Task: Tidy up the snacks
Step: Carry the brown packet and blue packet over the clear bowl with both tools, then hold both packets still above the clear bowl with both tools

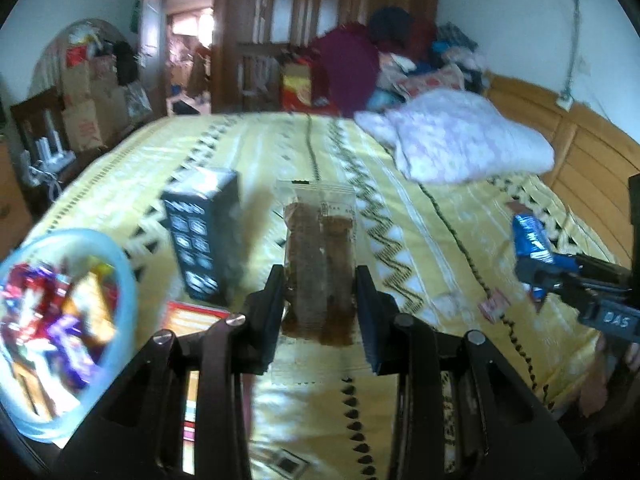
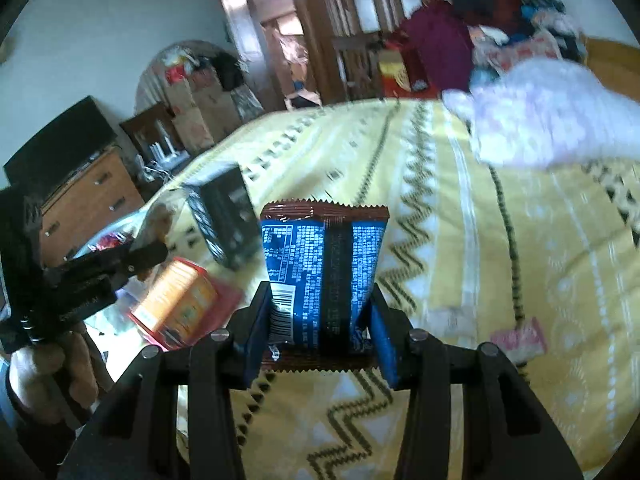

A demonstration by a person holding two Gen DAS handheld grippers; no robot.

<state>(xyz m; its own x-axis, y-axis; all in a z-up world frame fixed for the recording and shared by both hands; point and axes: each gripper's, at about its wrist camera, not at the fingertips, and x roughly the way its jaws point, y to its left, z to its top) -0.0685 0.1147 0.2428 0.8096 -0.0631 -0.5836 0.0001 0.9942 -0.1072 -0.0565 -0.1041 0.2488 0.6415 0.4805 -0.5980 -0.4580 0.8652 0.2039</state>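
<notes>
Left wrist: left hand-held gripper (image 1: 320,300) pinches clear crinkly packet (image 1: 320,256); right (image 2: 320,320) clamps glossy blue pouch (image 2: 324,276).

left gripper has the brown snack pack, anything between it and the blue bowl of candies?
Nothing visible blocks it. The left gripper is shut on the clear pack of brown snacks, held above the bed. The blue bowl sits open-topped to its left; the dark box stands beyond the bowl, off that line.

Motion blur smears the wrappers in the blue bowl (image 1: 120,280), cut by the frame edge; the black box's (image 2: 224,216) print is unreadable.
</notes>
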